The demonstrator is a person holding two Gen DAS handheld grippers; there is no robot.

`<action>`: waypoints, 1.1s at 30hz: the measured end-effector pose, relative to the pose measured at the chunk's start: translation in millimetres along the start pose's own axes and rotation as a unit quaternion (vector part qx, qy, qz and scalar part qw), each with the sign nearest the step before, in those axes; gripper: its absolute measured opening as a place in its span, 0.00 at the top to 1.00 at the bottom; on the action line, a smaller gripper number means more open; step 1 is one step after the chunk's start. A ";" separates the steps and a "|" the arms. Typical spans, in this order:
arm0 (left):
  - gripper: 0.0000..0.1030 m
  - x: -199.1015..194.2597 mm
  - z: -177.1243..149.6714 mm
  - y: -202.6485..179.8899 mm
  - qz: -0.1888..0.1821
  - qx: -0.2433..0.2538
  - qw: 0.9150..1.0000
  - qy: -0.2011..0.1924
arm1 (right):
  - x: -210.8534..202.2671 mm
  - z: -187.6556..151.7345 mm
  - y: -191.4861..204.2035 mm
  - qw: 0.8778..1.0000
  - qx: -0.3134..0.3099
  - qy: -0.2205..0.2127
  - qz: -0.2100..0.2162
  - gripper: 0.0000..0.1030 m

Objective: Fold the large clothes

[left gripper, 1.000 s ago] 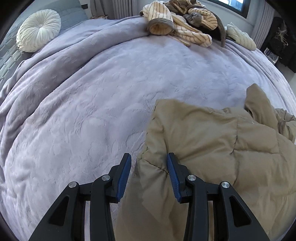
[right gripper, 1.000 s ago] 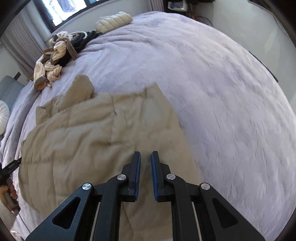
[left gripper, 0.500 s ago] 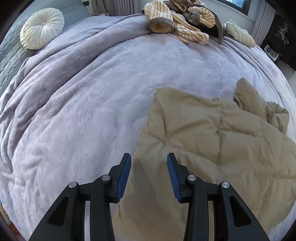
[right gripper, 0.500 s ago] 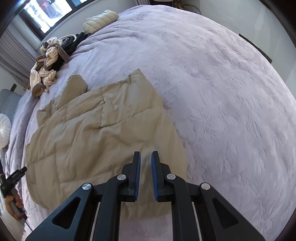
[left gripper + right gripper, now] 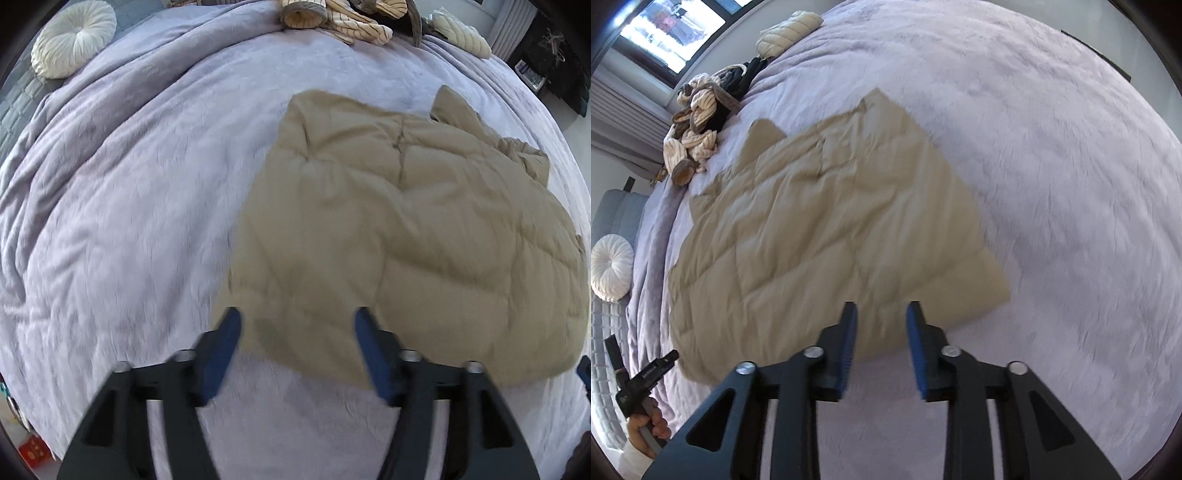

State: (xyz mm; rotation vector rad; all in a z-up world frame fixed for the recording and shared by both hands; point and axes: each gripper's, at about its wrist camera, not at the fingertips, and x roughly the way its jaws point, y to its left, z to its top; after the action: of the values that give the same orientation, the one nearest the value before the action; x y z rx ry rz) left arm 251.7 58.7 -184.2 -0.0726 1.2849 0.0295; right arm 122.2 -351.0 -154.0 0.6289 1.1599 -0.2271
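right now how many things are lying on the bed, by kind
tan puffer jacket: 1
pile of striped and dark clothes: 1
cream quilted item by the window: 1
round white cushion: 1, at the bed's edge
total: 4

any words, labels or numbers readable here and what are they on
None can be read.
Left hand-held gripper: small pale print on its black body, too small to read.
Red box beside the bed: pale markings, too blurred to read.
Tan quilted jacket: no label showing.
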 end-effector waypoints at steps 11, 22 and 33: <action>0.03 -3.1 -37.2 -7.3 -0.013 -0.007 1.000 0.020 | 12.1 -45.4 11.3 0.999 0.008 0.030 0.013 0.58; 0.03 -0.7 -53.9 2.4 -0.083 -0.050 0.995 0.026 | 14.2 -65.5 19.1 0.998 0.018 0.037 0.048 0.27; 0.03 27.6 -65.5 36.1 -0.170 -0.136 0.974 0.069 | 23.6 -65.6 10.2 0.991 0.067 0.030 0.108 0.00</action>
State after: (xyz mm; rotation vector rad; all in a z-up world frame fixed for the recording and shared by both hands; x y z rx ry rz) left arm 194.6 89.6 -230.3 -0.5370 1.3855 -0.0947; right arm 85.2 -301.8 -188.4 0.8794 1.1302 -0.1027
